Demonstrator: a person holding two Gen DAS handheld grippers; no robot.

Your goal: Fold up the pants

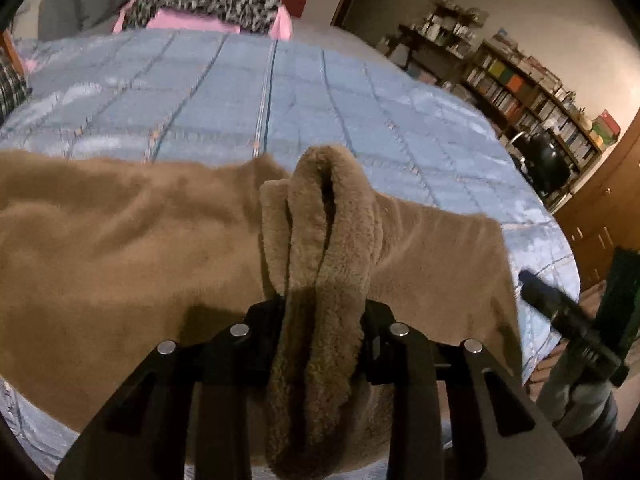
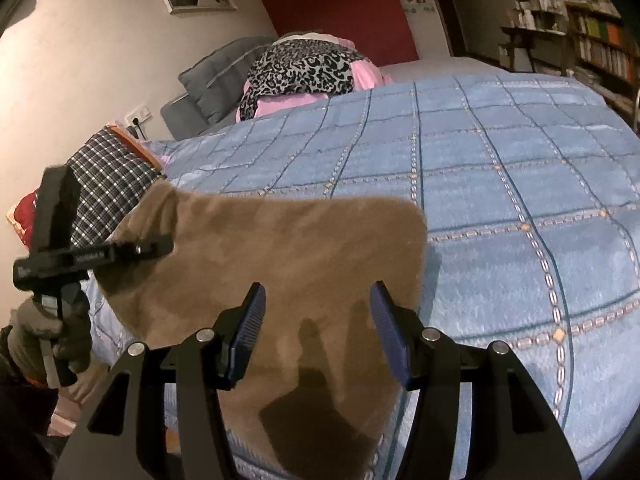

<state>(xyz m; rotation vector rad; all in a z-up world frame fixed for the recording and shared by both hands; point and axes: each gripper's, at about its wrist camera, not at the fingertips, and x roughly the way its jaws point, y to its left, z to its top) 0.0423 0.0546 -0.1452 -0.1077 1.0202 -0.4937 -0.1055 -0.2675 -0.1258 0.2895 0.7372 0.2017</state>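
The brown fleece pants point(image 1: 120, 248) lie on the blue checked bedspread point(image 1: 240, 92). My left gripper point(image 1: 324, 312) is shut on a bunched fold of the pants point(image 1: 328, 220), which rises between its fingers. In the right wrist view the pants point(image 2: 288, 248) lie flat beneath my right gripper point(image 2: 318, 304), whose blue-padded fingers point(image 2: 252, 320) stand wide apart and empty just above the fabric. The left gripper shows in the right wrist view point(image 2: 92, 256) at the pants' left edge. The right gripper shows in the left wrist view point(image 1: 568, 320) at the far right.
A leopard-print and pink pile point(image 2: 304, 68) and grey pillows point(image 2: 216, 76) lie at the bed's head. A plaid cloth point(image 2: 108, 184) lies at the left bed edge. Bookshelves point(image 1: 520, 92) and a wooden cabinet point(image 1: 600, 208) stand to the right.
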